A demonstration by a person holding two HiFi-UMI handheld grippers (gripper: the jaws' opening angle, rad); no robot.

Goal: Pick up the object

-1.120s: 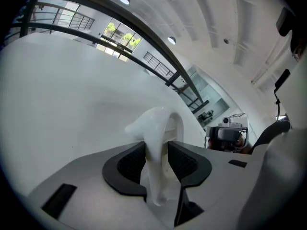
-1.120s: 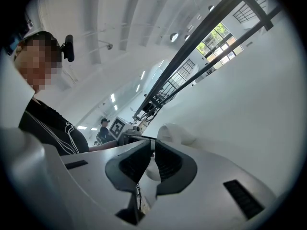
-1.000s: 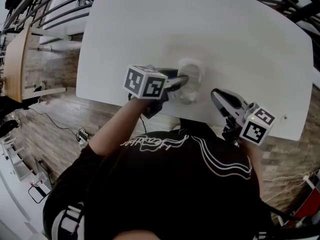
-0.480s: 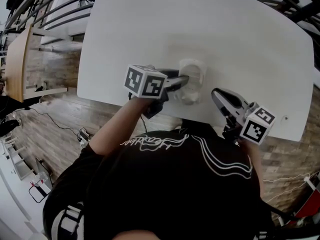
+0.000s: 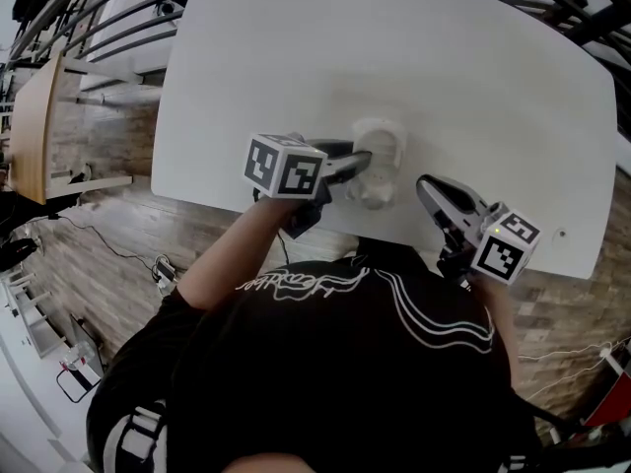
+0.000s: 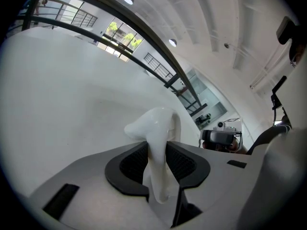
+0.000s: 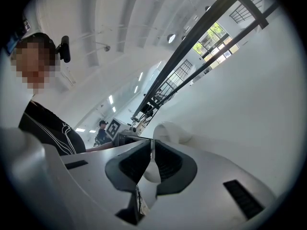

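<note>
White object [image 5: 383,148] | L hand-held gripper [image 5: 359,163] jaws just closing, pinching it | R hand-held gripper [image 5: 424,185] jaws together, empty

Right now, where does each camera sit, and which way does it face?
Head view: on the person's head, looking steeply down on the white table; shows shirt, left forearm, left gripper, right gripper.
Left gripper view: on the left gripper, looking along its jaws, which have just been closing and now clamp the white object; shirt at right edge.
Right gripper view: on the right gripper, looking past its shut jaws toward the white object; shirt at left.
Shared: every view shows the white object.
</note>
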